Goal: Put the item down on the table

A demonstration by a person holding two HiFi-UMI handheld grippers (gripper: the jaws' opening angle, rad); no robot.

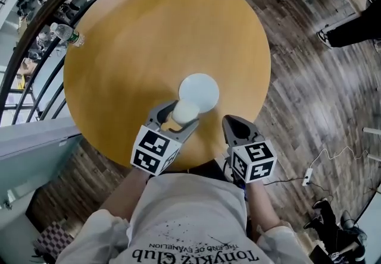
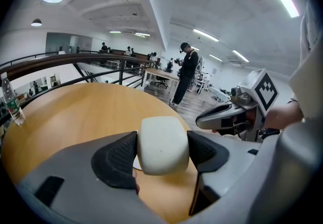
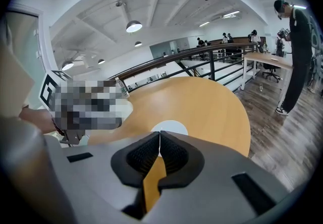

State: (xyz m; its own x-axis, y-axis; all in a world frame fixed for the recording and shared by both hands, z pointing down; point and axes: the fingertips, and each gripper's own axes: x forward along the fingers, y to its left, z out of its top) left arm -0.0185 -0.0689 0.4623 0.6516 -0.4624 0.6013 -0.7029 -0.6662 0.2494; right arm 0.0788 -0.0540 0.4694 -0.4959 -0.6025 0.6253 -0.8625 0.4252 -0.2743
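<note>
Jaws of the left gripper (image 1: 180, 116) clamp the white rounded item (image 2: 163, 145) at the table's (image 1: 149, 37) near edge, just beside a bare white plate (image 1: 200, 88). Right gripper (image 3: 159, 140) jaws are pressed together by the same edge.

The head view looks from above, steeply down on the round worktop (image 1: 149, 37) and shows it whole, with the left gripper (image 1: 183, 113) and the right gripper (image 1: 232, 121) close under the camera. The left gripper view sits low, just behind its jaws and very near the item (image 2: 162, 145) between them. It faces across the worktop toward the railing (image 2: 75, 59), with the right gripper at its right side. The right gripper view sits just behind its own jaws and faces across the same worktop. It shares the white disc (image 3: 169, 127) with the head view, and the standing person (image 3: 298, 51) with the left gripper view
</note>
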